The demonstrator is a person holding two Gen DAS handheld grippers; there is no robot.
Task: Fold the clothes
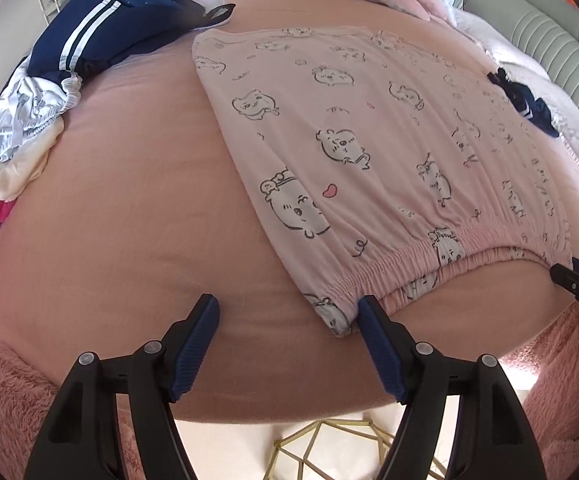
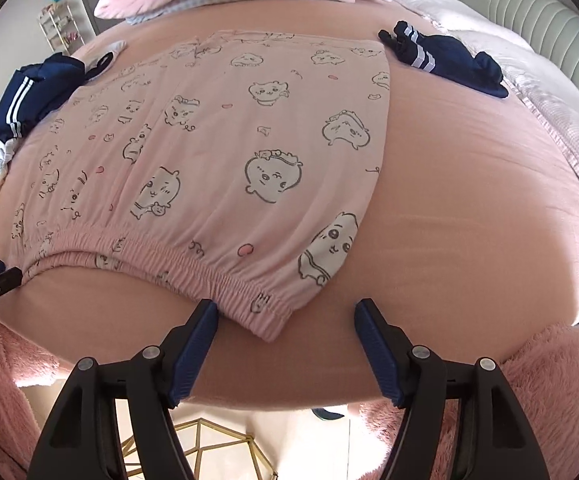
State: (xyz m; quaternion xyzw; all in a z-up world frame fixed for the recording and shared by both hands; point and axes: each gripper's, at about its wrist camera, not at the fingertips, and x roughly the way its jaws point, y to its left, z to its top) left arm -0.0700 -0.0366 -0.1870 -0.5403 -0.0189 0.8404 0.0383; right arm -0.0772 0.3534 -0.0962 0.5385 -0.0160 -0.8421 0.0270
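Nearest the cameras, the left gripper (image 1: 287,312) and the right gripper (image 2: 285,316) both stand spread wide and hold nothing, each set at one end of the gathered elastic waistband (image 2: 193,266), likely so the two corners can be pinched together and lifted evenly. The waistband belongs to the pale pink cartoon-printed pyjama trousers (image 1: 369,128), which lie flat and smoothed on the salmon-pink bed sheet (image 1: 129,216), legs running away from the near edge, ready for folding. Further off, a heap of navy white-striped clothing (image 1: 101,36) waits at the left, and a small navy garment (image 2: 445,56) sits apart at the right, kept off the working area
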